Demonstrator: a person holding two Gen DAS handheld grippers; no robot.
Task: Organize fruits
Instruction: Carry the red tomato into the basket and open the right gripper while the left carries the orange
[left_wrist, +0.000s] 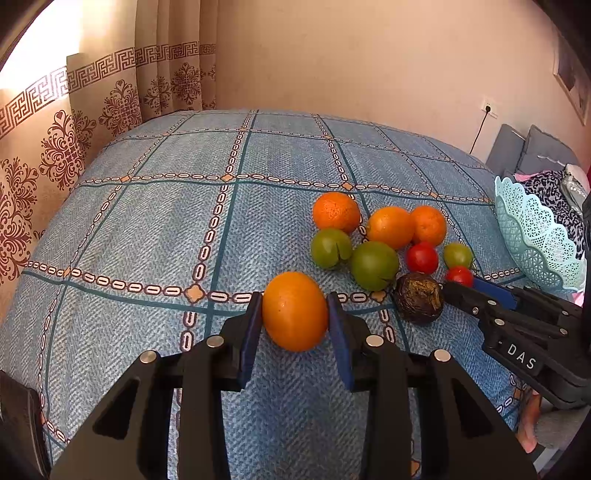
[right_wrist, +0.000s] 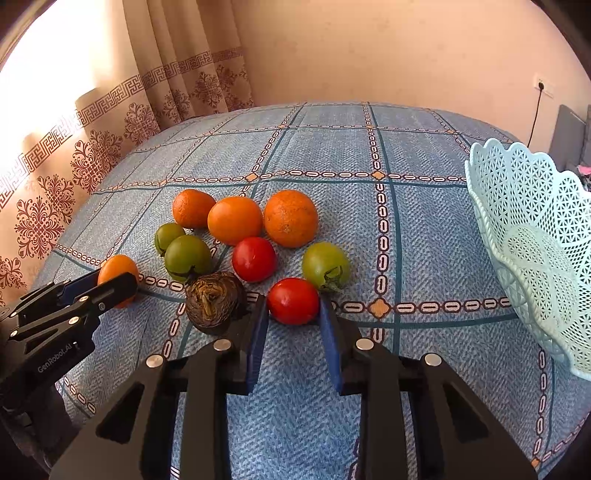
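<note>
My left gripper (left_wrist: 295, 302) is shut on an orange fruit (left_wrist: 294, 314), which sits just above the bed cover; the same fruit shows at the left of the right wrist view (right_wrist: 117, 268). My right gripper (right_wrist: 293, 306) is shut on a red tomato (right_wrist: 293, 301), its blue pads touching both sides of it. Behind them lies a cluster: three oranges (right_wrist: 234, 219), green tomatoes (right_wrist: 186, 256), another red tomato (right_wrist: 254, 258) and a dark wrinkled fruit (right_wrist: 214, 301). An empty light-blue lattice basket (right_wrist: 535, 236) stands at the right.
Everything rests on a bed with a blue checked cover (left_wrist: 166, 221). Patterned curtains (left_wrist: 55, 147) hang at the left, a plain wall stands behind. A wall socket with a cable (left_wrist: 489, 110) and grey pillows (left_wrist: 532, 147) are at the far right.
</note>
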